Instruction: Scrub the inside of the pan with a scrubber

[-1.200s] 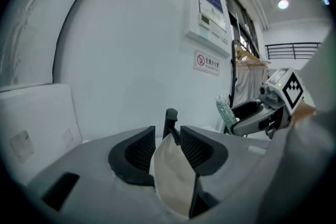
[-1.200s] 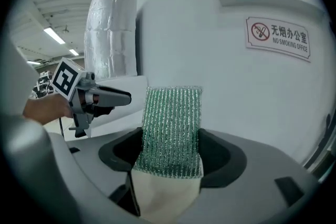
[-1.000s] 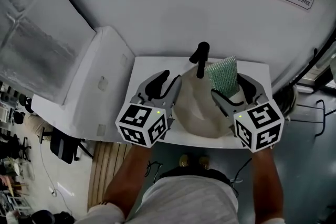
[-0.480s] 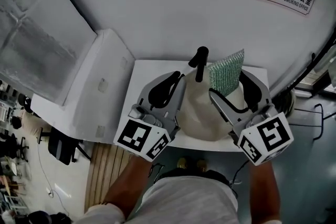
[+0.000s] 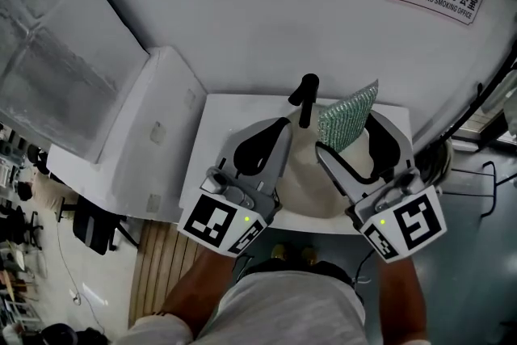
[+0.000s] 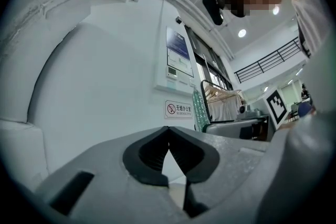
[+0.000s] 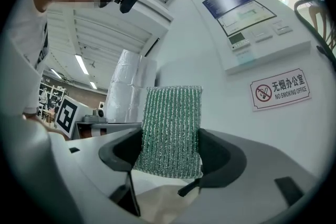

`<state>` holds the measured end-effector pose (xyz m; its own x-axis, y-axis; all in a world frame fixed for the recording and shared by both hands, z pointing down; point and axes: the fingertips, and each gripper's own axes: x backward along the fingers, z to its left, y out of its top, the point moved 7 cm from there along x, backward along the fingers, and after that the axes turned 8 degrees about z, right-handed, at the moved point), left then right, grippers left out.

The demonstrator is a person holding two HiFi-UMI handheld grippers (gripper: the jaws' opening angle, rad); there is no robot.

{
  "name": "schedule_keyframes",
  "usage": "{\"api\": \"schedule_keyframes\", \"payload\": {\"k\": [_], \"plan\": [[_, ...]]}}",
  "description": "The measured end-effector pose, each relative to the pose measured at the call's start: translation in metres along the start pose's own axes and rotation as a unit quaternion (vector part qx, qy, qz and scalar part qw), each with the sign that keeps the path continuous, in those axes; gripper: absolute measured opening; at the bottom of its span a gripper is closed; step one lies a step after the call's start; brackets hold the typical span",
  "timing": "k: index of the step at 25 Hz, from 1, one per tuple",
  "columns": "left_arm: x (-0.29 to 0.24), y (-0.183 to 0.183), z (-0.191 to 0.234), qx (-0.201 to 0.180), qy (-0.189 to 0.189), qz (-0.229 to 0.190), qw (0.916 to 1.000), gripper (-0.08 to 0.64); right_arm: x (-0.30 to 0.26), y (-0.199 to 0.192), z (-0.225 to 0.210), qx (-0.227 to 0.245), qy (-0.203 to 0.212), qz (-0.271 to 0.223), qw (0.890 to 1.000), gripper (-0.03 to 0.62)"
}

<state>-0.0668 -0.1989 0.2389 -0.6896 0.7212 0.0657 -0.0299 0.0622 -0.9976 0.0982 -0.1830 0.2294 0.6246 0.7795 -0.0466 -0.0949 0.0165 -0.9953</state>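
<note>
- We keep the right tool clamped on the green scrubber, upright over the pan, ready for scrubbing.
- Our left tool has just closed, empty, left of the pan on the worktop.

The jaws of the left gripper have just been closed, from wide apart to tip against tip, with nothing between them. It and the right gripper have been raised and tilted upward, and the scrubber has been lifted higher above the pan.
</note>
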Motion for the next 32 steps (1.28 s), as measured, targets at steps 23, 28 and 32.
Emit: {"api": "schedule_keyframes", "payload": {"k": [23, 28, 32], "plan": [[0.0015, -0.0038, -0.002, 0.003, -0.003, -0.004, 1.0, 0.015, -0.0023, -0.008, 0.0067, 0.005, -0.01, -0.002, 1.0, 0.338], [0.0023, -0.004, -0.003, 0.004, -0.004, -0.003, 1.0, 0.015, -0.0014, -0.0088, 0.0073, 0.003, -0.011, -0.001, 1.0, 0.339], [0.0035, -0.0038, -0.0027, 0.003, -0.003, -0.004, 1.0, 0.015, -0.0007, -0.0094, 0.0076, 0.002, -0.012, -0.001, 1.0, 0.339]]}}
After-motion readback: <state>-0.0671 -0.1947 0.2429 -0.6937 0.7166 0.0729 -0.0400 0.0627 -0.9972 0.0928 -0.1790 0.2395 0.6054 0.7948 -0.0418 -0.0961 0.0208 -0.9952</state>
